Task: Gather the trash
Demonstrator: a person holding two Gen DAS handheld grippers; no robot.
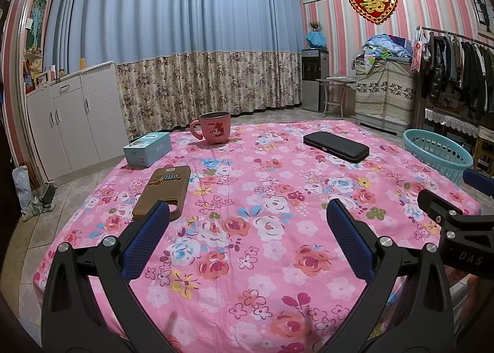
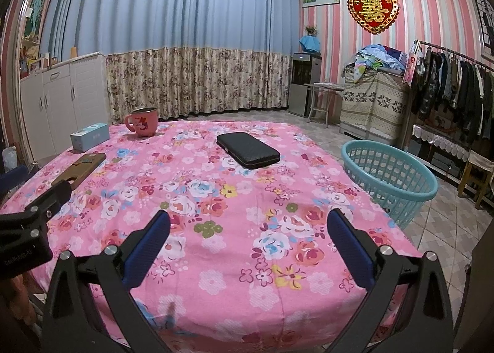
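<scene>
Pink cloth with flowers covers the table in both views. On it stand a pink mug, a light blue box, a brown phone case and a black wallet; I cannot tell which of them counts as trash.

The left gripper hangs low over the near part of the cloth with its blue fingers wide apart and nothing between them. Its left finger covers the near corner of the phone case. The right gripper is the same, spread wide and empty.

In the left wrist view the teal basket shows only partly, at the right edge of the frame, behind the black body of the other gripper. The right wrist view shows it almost whole, standing on the tiled floor just beside the table's right edge, and it looks empty. There the phone case is half hidden at the left by the other gripper.

Blue curtains fill the back wall, with a white cabinet at the left and hanging clothes at the right.
</scene>
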